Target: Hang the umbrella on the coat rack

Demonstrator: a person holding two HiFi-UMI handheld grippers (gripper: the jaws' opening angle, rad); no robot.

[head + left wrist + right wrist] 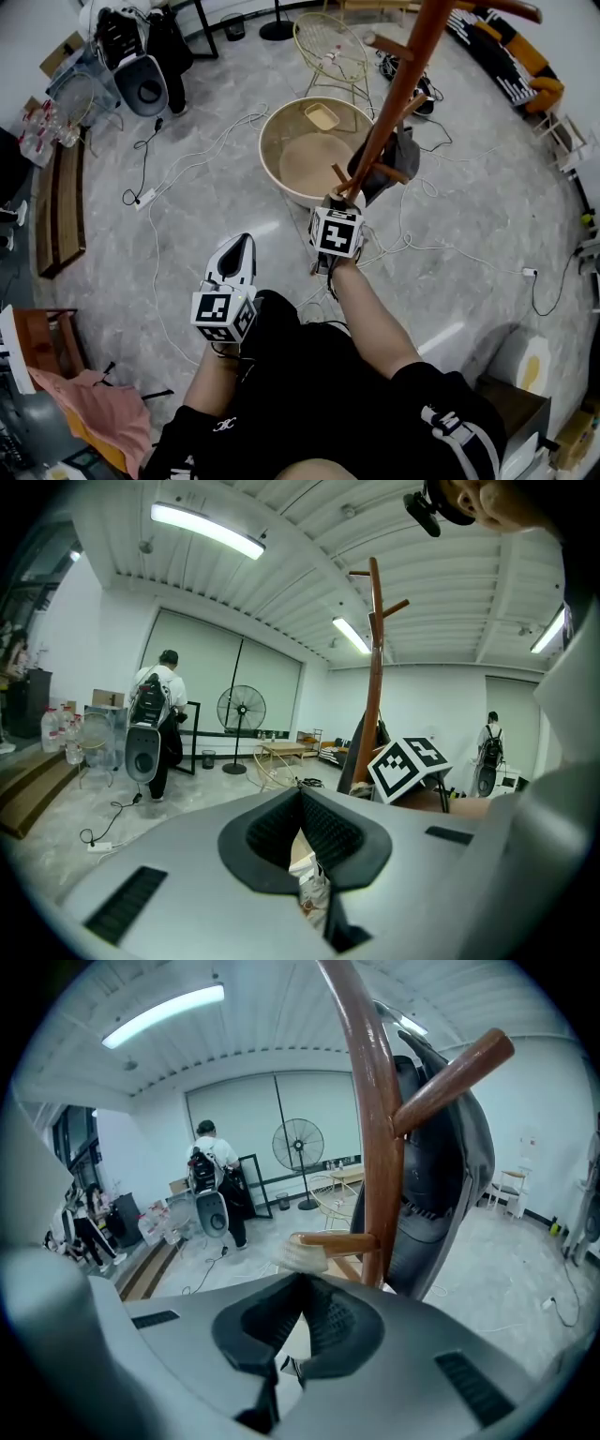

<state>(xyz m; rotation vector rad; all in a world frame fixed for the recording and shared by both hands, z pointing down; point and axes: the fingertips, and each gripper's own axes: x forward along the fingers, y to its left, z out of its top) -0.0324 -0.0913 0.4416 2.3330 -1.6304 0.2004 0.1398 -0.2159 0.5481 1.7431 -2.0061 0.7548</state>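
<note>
The brown wooden coat rack stands right of centre, its pole close in front of my right gripper. A dark grey folded umbrella hangs against the pole under an upper peg; in the head view the umbrella hangs low on the rack. My right gripper is shut just below a short lower peg, whose tip carries a whitish woven piece. I cannot tell whether the jaws pinch that piece. My left gripper is shut on nothing, lower left and apart from the rack.
A large round beige tub sits behind the rack's foot, with a yellow wire chair beyond it. Cables trail over the grey floor. A wooden bench lies at the left. A person stands far off near a fan.
</note>
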